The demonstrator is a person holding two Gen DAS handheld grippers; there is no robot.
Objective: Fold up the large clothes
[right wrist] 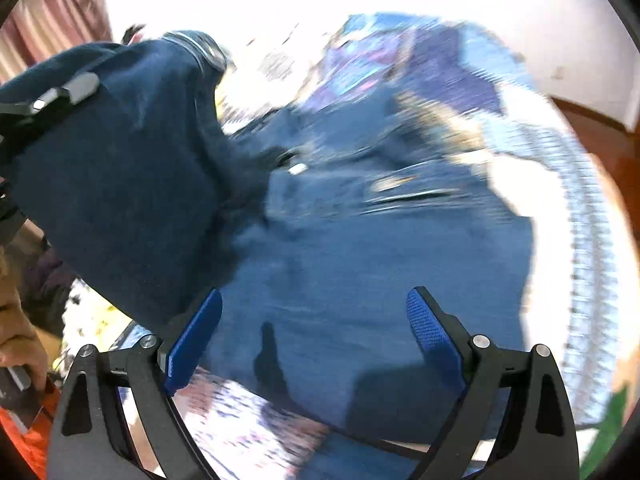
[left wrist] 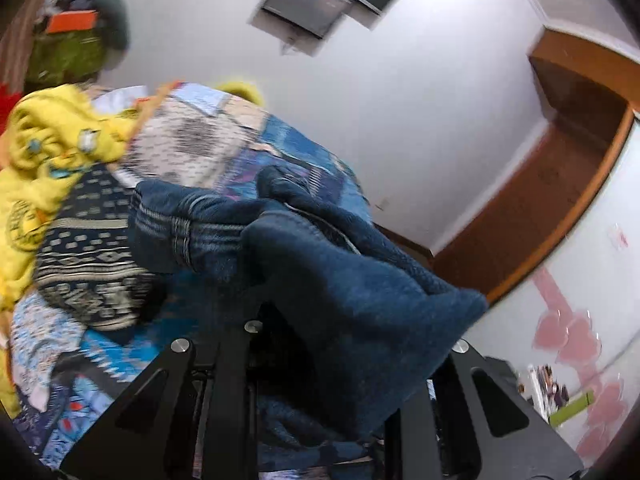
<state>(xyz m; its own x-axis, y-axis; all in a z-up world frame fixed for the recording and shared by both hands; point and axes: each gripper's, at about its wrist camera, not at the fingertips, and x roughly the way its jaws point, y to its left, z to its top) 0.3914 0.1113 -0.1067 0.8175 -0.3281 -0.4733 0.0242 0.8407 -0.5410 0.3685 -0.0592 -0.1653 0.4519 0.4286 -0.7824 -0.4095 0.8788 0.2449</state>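
Dark blue fleece garment bunched and lifted, thick fold draped over near foreground, ribbed striped cuff hanging left. Rest of it spread flat on patterned bedspread, zipper pull showing.

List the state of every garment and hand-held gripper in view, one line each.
Dark blue fleece garment: one part lifted, the rest spread on the bed.
Left hand-held gripper: shut on the fleece.
Right hand-held gripper: open, empty, above the fleece.
Yellow garment: crumpled, unfolded.
Patterned knit: bunched in a heap.
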